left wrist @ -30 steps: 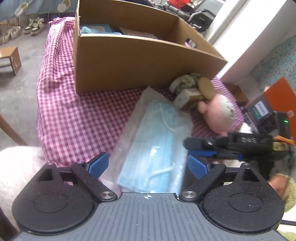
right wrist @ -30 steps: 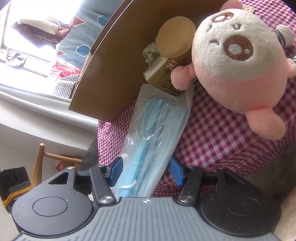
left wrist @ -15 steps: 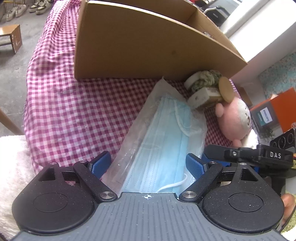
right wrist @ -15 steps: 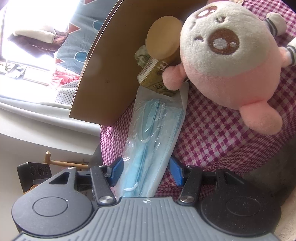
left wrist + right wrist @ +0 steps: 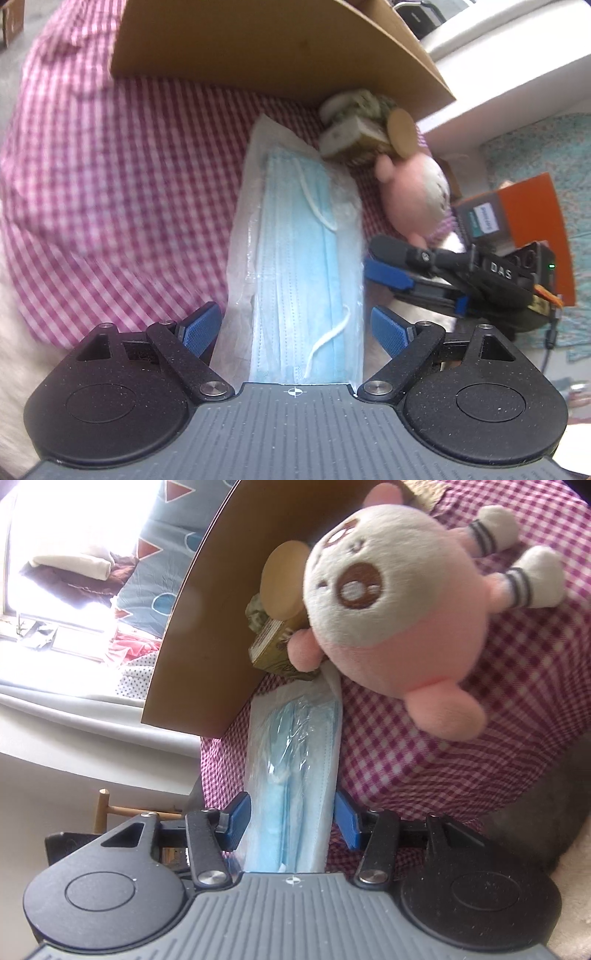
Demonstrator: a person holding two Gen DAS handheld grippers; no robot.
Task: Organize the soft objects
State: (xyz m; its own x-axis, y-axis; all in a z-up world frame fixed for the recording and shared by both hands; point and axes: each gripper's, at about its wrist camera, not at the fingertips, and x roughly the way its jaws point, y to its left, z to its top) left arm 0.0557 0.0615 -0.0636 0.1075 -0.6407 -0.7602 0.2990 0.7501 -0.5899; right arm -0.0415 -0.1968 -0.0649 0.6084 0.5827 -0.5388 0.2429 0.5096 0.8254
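Glossy crinkled clear plastic wraps the matt blue masks (image 5: 299, 266), on woven gingham cloth (image 5: 122, 177), beside a matt cardboard box (image 5: 258, 40) and a fuzzy plush toy (image 5: 399, 602).

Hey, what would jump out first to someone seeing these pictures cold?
Probably the pack of blue face masks in clear wrap, lying on the pink checked cloth between both claws. Next, the pink and white plush toy beside it, touching a tan-lidded jar at the foot of the cardboard box.
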